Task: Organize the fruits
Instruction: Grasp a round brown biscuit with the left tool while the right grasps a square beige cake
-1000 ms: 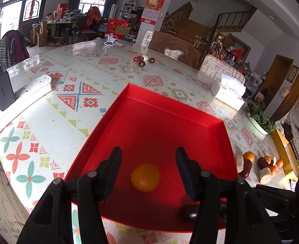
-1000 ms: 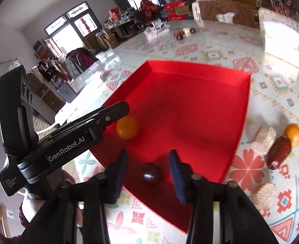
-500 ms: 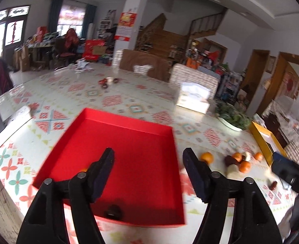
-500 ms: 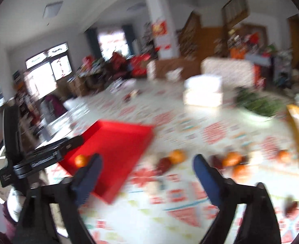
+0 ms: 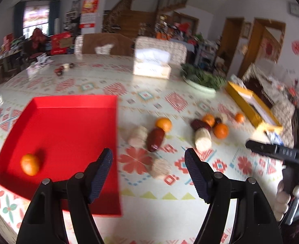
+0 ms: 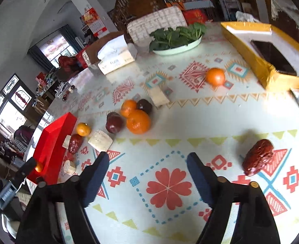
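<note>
A red tray (image 5: pixel 68 122) lies on the patterned table and holds one orange (image 5: pixel 29 164). Loose fruit lies to its right: oranges (image 5: pixel 163 124), a red date (image 5: pixel 155 139) and pale pieces (image 5: pixel 138 135). My left gripper (image 5: pixel 148 174) is open and empty above the table by the tray's right edge. My right gripper (image 6: pixel 148 178) is open and empty over bare table; a big orange (image 6: pixel 138 121), a dark fruit (image 6: pixel 114 122) and a pale piece (image 6: pixel 100 140) lie beyond it, a red date (image 6: pixel 258 157) to its right. The tray shows at the left (image 6: pixel 55 138).
A yellow box (image 6: pixel 267 55) stands at the right. A plate of greens (image 6: pixel 176 37) and a tissue box (image 6: pixel 114 58) stand at the back. More small fruits (image 5: pixel 63 69) lie at the far side. The right gripper shows in the left view (image 5: pixel 277 152).
Both grippers have swung right, away from the tray, and opened wider. The orange and a dark fruit were left in the tray. The right gripper now hovers over the loose fruit.
</note>
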